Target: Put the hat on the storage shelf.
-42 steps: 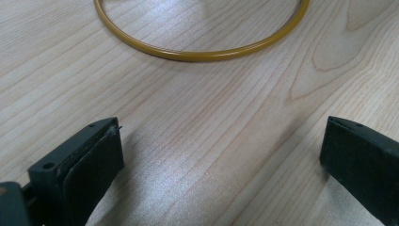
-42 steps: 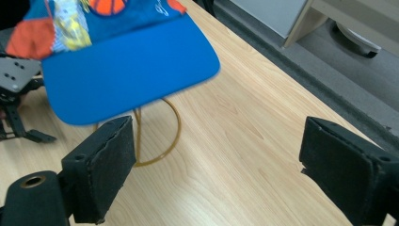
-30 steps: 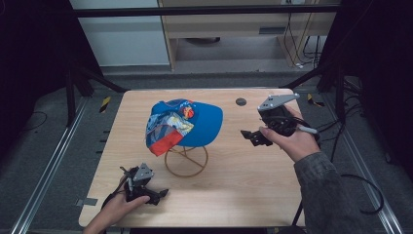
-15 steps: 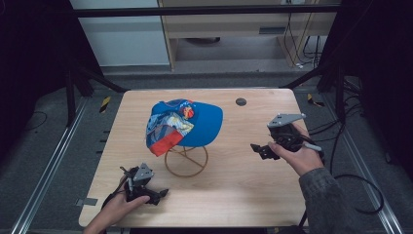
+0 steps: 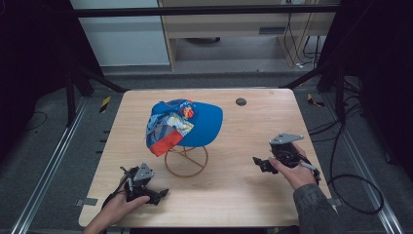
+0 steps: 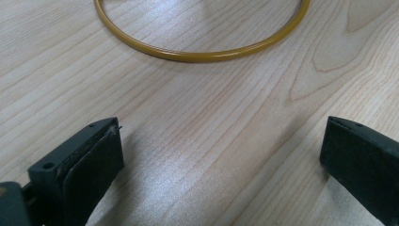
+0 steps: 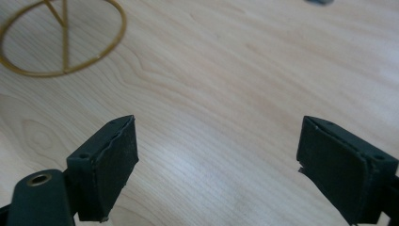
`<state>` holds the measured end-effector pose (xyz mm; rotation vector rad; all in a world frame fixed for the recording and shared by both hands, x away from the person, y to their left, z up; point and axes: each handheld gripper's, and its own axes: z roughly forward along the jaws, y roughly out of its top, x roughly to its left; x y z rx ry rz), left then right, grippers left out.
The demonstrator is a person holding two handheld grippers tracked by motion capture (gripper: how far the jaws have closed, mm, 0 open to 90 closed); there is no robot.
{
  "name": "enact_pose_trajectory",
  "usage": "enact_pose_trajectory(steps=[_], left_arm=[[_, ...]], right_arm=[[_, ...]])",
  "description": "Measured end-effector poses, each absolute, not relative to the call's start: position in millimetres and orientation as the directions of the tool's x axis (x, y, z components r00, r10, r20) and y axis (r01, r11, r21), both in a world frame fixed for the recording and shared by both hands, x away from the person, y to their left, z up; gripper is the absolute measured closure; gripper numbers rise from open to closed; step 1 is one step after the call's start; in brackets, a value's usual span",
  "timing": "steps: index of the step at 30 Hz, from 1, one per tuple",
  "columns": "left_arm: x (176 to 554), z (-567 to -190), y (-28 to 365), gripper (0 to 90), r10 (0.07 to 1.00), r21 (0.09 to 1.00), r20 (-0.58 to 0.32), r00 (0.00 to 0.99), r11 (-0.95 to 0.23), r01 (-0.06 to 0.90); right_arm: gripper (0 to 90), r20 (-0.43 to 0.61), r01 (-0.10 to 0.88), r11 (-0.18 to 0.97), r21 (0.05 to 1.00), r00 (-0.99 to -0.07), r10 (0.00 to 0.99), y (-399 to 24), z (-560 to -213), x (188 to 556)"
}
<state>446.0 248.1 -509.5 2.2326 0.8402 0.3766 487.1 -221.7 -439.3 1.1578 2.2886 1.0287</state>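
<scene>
Blue fabric baseball cap with a patterned red-and-white panel (image 5: pixel 184 124): perched on the gold wire stand with a ring base (image 5: pixel 186 161), mid light wood tabletop (image 5: pixel 234 195), brim toward the far right of the stand. Draped lopsided, patterned panel sagging on the stand's left side.

Left gripper (image 5: pixel 163 192): low on the tabletop, near side of the stand and just left of it, jaws spread wide, nothing between them. Stand's ring base (image 6: pixel 202 52) dead ahead in the left gripper view.

Right gripper (image 5: pixel 255 160): well right of the stand, hovering low, jaws spread, empty. Ring base (image 7: pixel 61 40) off to upper left in the right gripper view.

Likely step: both hands parked clear, cap left on the stand. If regrasping: approach from the brim side, pinch fabric edge not wire, lift straight up off the stand so the ring base doesn't drag or tip. Steady the ring with the left jaws if it wobbles.
</scene>
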Motion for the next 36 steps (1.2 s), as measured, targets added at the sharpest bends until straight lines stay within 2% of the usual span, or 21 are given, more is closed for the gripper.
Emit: enact_pose_trajectory(steps=[5, 12, 28, 34, 36], left_arm=[[446, -509, 248, 0.0, 0.666, 0.709, 0.021, 0.746, -0.536, 0.458], [446, -509, 248, 0.0, 0.666, 0.709, 0.021, 0.745, -0.535, 0.459], [446, -509, 248, 0.0, 0.666, 0.709, 0.021, 0.745, -0.536, 0.459], [446, -510, 248, 0.0, 0.667, 0.709, 0.021, 0.745, -0.535, 0.459], [446, -510, 248, 0.0, 0.667, 0.709, 0.02, 0.745, -0.535, 0.459]], right_arm=[[13.4, 0.027, 0.57, 0.358, 0.739, -0.556, 0.831, -226, -468, 490], [13.0, 0.053, 0.599, 0.313, 0.737, -0.513, 0.857, -224, -491, 494], [9.3, 0.066, 0.615, 0.301, 0.729, -0.501, 0.863, -208, -508, 491], [7.1, -0.008, 0.586, 0.345, 0.733, -0.5, 0.866, -201, -512, 488], [7.0, -0.004, 0.59, 0.337, 0.734, -0.492, 0.87, -201, -512, 486]])
